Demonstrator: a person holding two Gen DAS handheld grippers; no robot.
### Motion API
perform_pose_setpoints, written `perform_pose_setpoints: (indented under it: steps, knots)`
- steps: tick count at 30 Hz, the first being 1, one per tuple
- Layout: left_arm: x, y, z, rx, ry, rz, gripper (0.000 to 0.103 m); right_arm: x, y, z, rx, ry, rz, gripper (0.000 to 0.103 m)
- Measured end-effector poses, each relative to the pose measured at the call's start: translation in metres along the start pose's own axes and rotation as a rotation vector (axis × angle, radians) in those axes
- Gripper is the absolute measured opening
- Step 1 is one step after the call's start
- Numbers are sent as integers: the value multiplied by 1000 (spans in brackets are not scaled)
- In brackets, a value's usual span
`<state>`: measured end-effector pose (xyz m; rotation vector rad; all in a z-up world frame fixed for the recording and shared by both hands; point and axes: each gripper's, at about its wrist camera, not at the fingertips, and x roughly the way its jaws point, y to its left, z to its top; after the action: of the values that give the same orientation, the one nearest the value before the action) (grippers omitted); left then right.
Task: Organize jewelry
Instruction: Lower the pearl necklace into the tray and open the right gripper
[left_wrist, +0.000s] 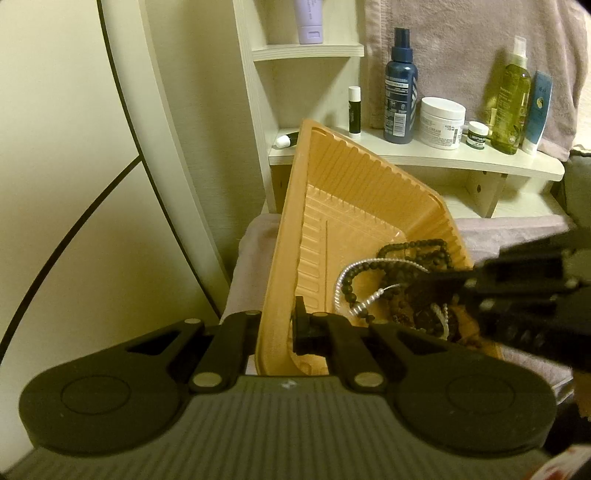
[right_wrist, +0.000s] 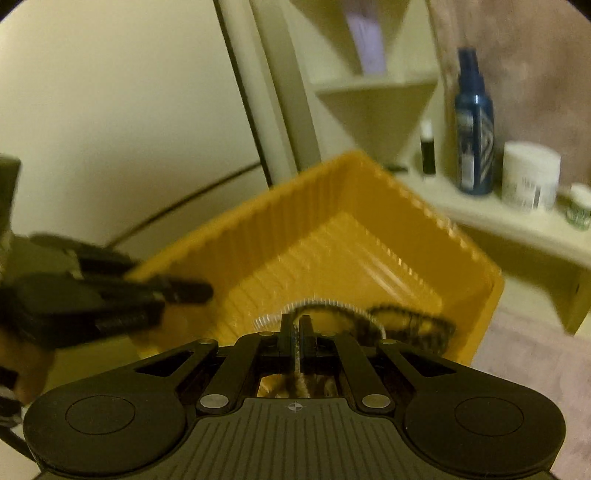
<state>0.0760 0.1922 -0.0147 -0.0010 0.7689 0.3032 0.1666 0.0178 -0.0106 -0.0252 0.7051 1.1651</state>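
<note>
The tray (left_wrist: 354, 206) is tipped up on its edge, its long axis running from the lower centre to the upper middle of the left wrist view, and the left gripper (left_wrist: 280, 328) is clamped on its near rim. The beads (left_wrist: 399, 269) lie heaped in the tray's low corner, right of that grip. The right gripper (right_wrist: 295, 332) points straight into the heap from the near side and is nearer to it; its jaws are together on a pale beaded strand (right_wrist: 297, 354). In my judgement the strand must come up and out of the dark loops. Under the tray is a pinkish cloth (left_wrist: 251, 240); behind, a shelf (left_wrist: 424, 157) of bottles.
</note>
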Motion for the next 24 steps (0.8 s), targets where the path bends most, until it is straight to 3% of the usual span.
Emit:
perform_pose_setpoints:
  steps: [5,6,7,9,17,24]
  knots:
    - [0,0,0,0,0,0,4,2,0,-6,1,24,-12,4]
    - [0,0,0,0,0,0,4,3,1,-5,-11,20,-37,13]
    - [0,0,0,-1,0,-1,4,1,1,-6,-19,13,-54,36]
    - [0,0,0,0,0,1,4,-7,1,-8,-24,-16,-87,60]
    - [0,0,0,1,-1,1,4,-29,-9,-15,-24,-26,-234,60]
    - [1,0,0,1,-2,3,4,-66,-41,-33,76,-23,-447,60]
